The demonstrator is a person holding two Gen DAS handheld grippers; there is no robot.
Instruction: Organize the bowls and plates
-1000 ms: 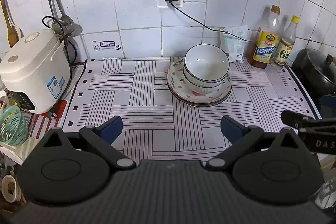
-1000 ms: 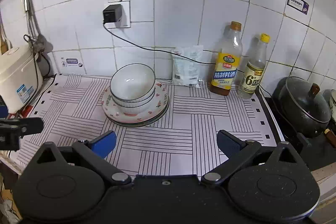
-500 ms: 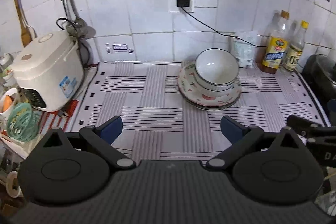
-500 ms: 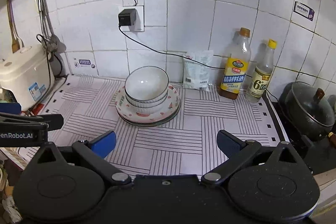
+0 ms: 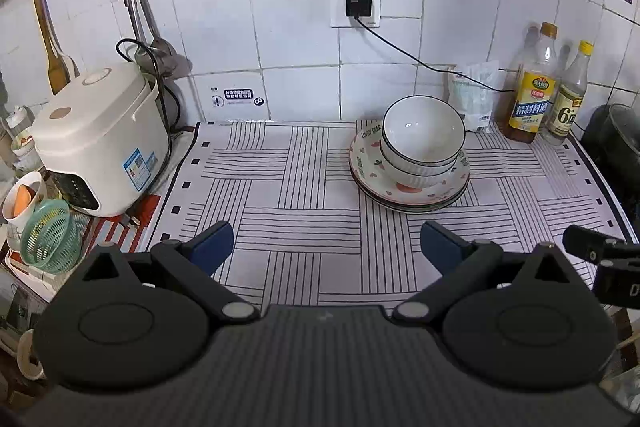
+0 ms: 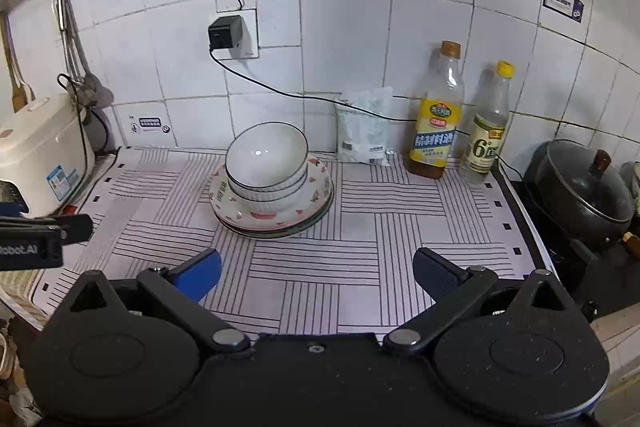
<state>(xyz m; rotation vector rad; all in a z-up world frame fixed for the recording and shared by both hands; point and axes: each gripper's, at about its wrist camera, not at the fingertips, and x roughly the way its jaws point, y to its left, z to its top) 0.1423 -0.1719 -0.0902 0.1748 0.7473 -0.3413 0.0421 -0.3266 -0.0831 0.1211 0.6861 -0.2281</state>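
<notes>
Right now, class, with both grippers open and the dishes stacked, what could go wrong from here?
1. The bowls sit nested on the plates; gripping only the top rim may tip the stack.
2. The black cable hangs behind the stack and could snag a lifted bowl.
3. The bottles stand close by; a sideways sweep might topple them.

Lower plates (image 5: 404, 205) hidden under stack (count unclear); black pot (image 5: 616, 143) cut off by edge.

Both fisheye wrist views look forward and slightly down from the counter's near edge toward the white tiled wall (image 5: 304, 39). The left view sits further left, taking in the white rice cooker (image 5: 100, 143); the right reaches the dark lidded pot (image 6: 584, 191). Both share the stacked white bowls (image 5: 422, 139) on the striped mat (image 6: 360, 227)
</notes>
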